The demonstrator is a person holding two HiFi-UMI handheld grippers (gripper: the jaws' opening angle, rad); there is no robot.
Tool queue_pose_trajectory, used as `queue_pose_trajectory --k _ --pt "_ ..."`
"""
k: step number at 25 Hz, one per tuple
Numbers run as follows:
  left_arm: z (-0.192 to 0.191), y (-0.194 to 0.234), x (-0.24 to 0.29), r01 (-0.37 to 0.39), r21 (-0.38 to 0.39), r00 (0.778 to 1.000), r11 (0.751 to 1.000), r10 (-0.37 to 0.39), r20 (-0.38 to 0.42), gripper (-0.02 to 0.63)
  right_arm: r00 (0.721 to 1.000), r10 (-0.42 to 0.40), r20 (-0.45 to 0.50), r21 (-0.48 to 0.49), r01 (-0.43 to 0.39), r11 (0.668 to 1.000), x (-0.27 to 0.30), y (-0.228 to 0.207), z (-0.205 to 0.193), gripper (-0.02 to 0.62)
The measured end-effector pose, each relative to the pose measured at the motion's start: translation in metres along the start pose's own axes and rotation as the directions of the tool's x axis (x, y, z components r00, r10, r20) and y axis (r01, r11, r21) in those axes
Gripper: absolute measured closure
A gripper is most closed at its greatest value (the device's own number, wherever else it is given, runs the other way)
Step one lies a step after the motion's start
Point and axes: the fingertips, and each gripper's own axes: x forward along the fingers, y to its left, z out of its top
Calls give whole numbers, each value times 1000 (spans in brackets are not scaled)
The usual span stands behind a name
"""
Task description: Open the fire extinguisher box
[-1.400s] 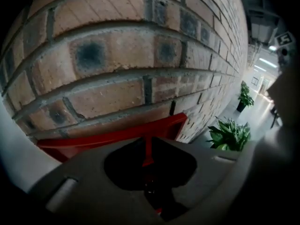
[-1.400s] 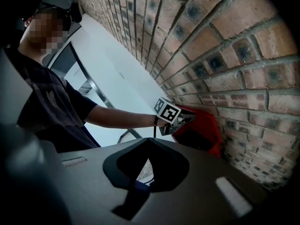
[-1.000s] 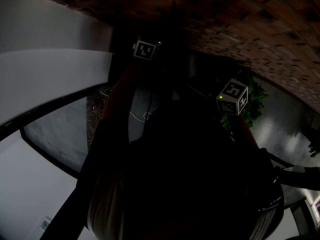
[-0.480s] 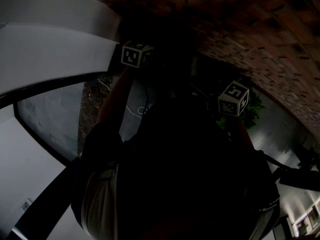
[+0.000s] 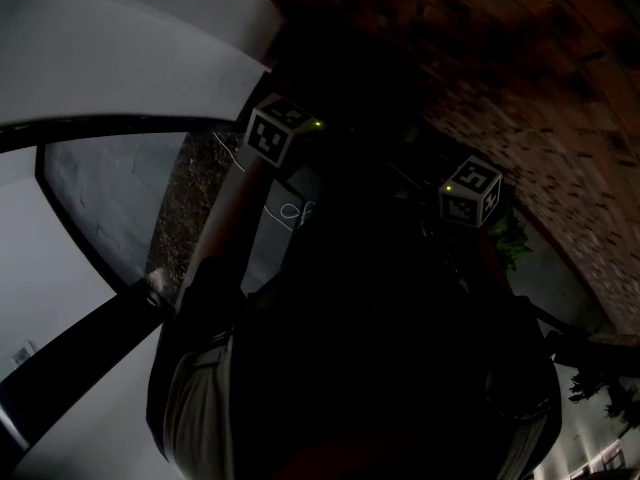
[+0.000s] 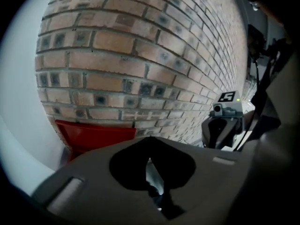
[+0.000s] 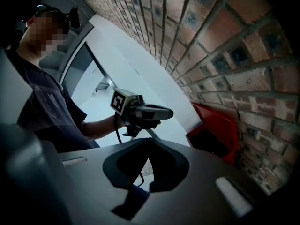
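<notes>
Left gripper view puts the red box [image 6: 96, 136] low on the brick wall [image 6: 140, 55]; your left gripper [image 6: 149, 159] and right gripper [image 7: 150, 158] are both closed, empty. Expect it rigid, its front light to swing (pinch the free edge).

A brick wall [image 6: 140, 55] of reddish bricks with dark square marks fills most of the left gripper view, meeting a plain white wall [image 6: 18, 125] at its left. A leafy green plant [image 5: 510, 240] stands near the brickwork.
</notes>
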Motion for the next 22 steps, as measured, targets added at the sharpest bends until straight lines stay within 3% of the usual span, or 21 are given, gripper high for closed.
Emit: queue_pose_trajectory --k 6,10,15,19,22 --pt "-22 -7 -15 -11 -85 1000 996 13 24 603 999 30 -45 -10 -31 999 10 3 -6 595" --pt "-28 -1 -45 -48 -71 998 996 51 45 603 996 48 -80 -14 -50 999 31 11 -3 595" --pt "-46 14 -107 -71 -158 982 985 97 162 603 984 102 -149 -120 -120 986 82 50 3 595" --pt "-84 33 -148 -156 -147 967 977 182 181 603 971 136 -195 -146 -166 975 123 81 -2 595" --pt "-110 52 -184 -243 -165 940 956 274 201 603 952 173 -253 -166 -219 961 155 95 -16 595"
